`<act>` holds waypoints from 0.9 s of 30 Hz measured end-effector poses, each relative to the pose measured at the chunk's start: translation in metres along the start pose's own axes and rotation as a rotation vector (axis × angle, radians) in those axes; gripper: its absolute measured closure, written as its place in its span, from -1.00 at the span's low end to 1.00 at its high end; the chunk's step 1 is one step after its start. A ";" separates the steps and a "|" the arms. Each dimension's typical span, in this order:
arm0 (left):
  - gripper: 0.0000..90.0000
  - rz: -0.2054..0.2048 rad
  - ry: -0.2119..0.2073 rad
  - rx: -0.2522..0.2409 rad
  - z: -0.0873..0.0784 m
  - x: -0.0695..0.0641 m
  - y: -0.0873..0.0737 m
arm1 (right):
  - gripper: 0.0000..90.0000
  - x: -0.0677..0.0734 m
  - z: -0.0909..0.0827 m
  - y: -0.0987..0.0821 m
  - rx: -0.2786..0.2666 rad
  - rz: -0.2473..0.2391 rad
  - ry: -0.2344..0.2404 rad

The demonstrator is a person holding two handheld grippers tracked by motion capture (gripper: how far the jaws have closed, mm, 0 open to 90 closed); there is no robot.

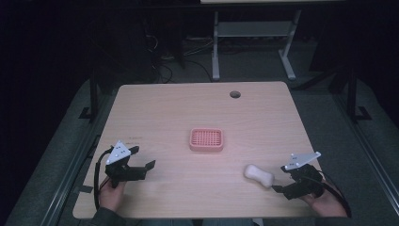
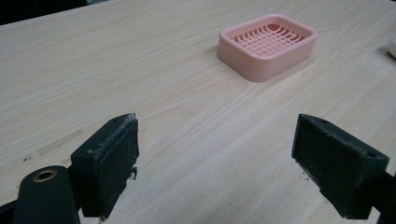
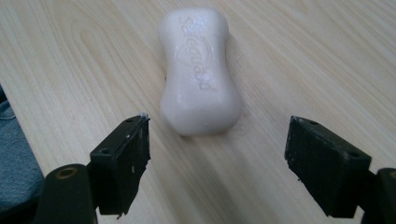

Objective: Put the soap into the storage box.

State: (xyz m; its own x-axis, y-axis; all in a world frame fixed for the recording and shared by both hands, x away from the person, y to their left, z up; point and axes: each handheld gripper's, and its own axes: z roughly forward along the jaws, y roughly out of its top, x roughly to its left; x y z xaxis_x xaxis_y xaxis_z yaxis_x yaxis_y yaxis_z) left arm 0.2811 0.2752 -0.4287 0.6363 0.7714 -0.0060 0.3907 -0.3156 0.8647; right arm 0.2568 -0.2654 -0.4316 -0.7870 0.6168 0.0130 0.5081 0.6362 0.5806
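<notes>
Soap (image 3: 200, 74) lies flat on the table (image 1: 179, 108), just ahead of the right gripper (image 3: 217, 163), whose jaws stand wide apart with nothing between them. In the high view the bar (image 1: 259, 175) sits near the table's front right, just beside that gripper (image 1: 282, 181), and well apart from the pink dish (image 1: 206, 140) at mid-table.

The step in hand looks like the approach for a pick. To do it well, I would slide the jaws forward until they straddle the narrow waist of the bar, where the curved sides give the pads a seat, and keep them low to the wood so the grip lands at mid-height. The bar's surface looks smooth and may slip, so the closing should be slow and square, not skewed toward one rounded end.

The left gripper (image 2: 215, 163) is likewise wide open and empty, resting near the front left (image 1: 136, 162) and facing the dish (image 2: 267, 44).

Writing: the bar carries the embossed word "Safeguard" along its top. No other label can be read.
</notes>
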 end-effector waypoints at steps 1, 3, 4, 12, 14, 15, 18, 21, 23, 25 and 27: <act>-0.68 0.005 -0.001 0.003 0.000 0.000 0.000 | -0.52 0.000 0.001 0.002 0.004 -0.008 0.000; -0.68 0.001 0.003 -0.001 0.000 0.000 0.000 | -0.52 0.000 0.003 0.009 0.019 -0.019 0.002; -0.68 0.001 0.006 0.002 -0.001 0.000 0.000 | -0.52 0.000 0.003 0.012 0.025 -0.021 0.004; -0.68 -0.001 0.009 0.001 -0.001 0.001 0.000 | -0.52 0.001 0.009 0.030 0.054 -0.036 0.026; -0.68 -0.001 0.012 -0.002 0.000 0.001 0.000 | -0.52 0.001 0.013 0.034 0.066 -0.045 0.033; -0.68 0.001 0.013 0.001 0.000 0.001 0.000 | -0.55 0.002 0.017 0.038 0.077 -0.047 0.038; -0.68 -0.003 0.013 0.006 0.000 0.001 0.000 | -0.58 0.003 0.020 0.040 0.087 -0.049 0.042; -0.68 0.001 0.015 0.012 0.001 0.001 0.000 | -0.61 0.006 0.029 0.045 0.117 -0.062 0.051; -0.68 0.002 0.016 0.012 0.001 0.001 0.000 | -0.63 0.007 0.031 0.046 0.130 -0.069 0.053; -0.68 0.001 0.015 0.011 0.001 0.001 0.000 | -0.66 0.007 0.035 0.049 0.148 -0.084 0.053; -0.68 0.002 0.017 0.010 0.001 0.000 0.000 | -0.66 0.008 0.036 0.050 0.149 -0.088 0.051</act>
State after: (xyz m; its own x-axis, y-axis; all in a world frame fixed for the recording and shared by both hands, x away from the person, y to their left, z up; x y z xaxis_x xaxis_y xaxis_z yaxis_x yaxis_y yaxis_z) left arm 0.2821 0.2748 -0.4298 0.6258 0.7800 0.0045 0.3963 -0.3229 0.8594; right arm 0.2887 -0.2121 -0.4319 -0.8454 0.5340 0.0109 0.4800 0.7506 0.4540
